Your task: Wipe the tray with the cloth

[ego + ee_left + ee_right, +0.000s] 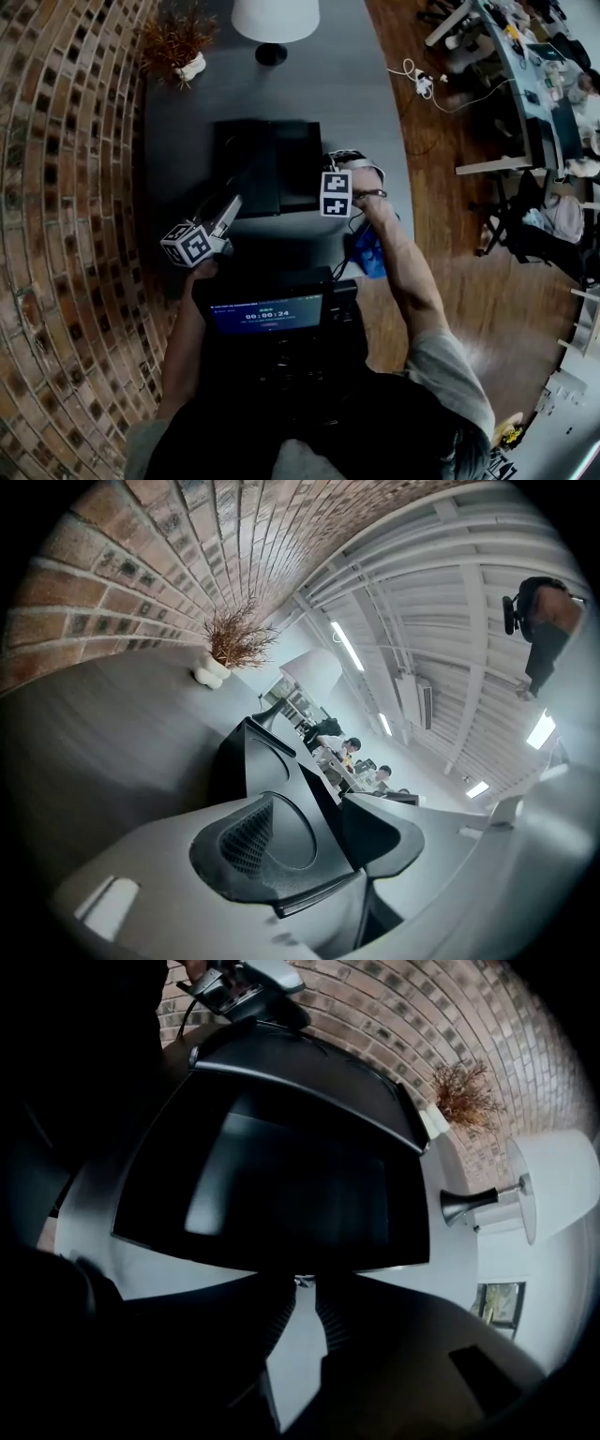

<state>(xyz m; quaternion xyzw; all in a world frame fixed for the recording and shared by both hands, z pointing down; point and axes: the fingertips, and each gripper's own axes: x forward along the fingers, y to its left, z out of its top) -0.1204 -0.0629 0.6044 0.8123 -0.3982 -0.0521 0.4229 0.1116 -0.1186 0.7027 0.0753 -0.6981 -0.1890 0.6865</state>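
The black tray (267,164) lies in the middle of the dark table. My left gripper (234,202) comes in from the front left and is shut on the tray's rim (281,752), which runs between its ribbed pads (246,841). In the right gripper view the tray (272,1176) fills the middle and the left gripper (246,983) shows at its far edge. My right gripper (302,1282) is shut with nothing seen between its tips, at the tray's right rim; in the head view only its marker cube (336,192) shows. The blue cloth (367,253) lies at the table's right edge under the right forearm.
A white lamp (275,23) and a dried plant in a white vase (178,42) stand at the back of the table. The curved brick wall (66,187) runs along the left. A black device with a lit screen (267,314) sits in front. Desks stand at the right.
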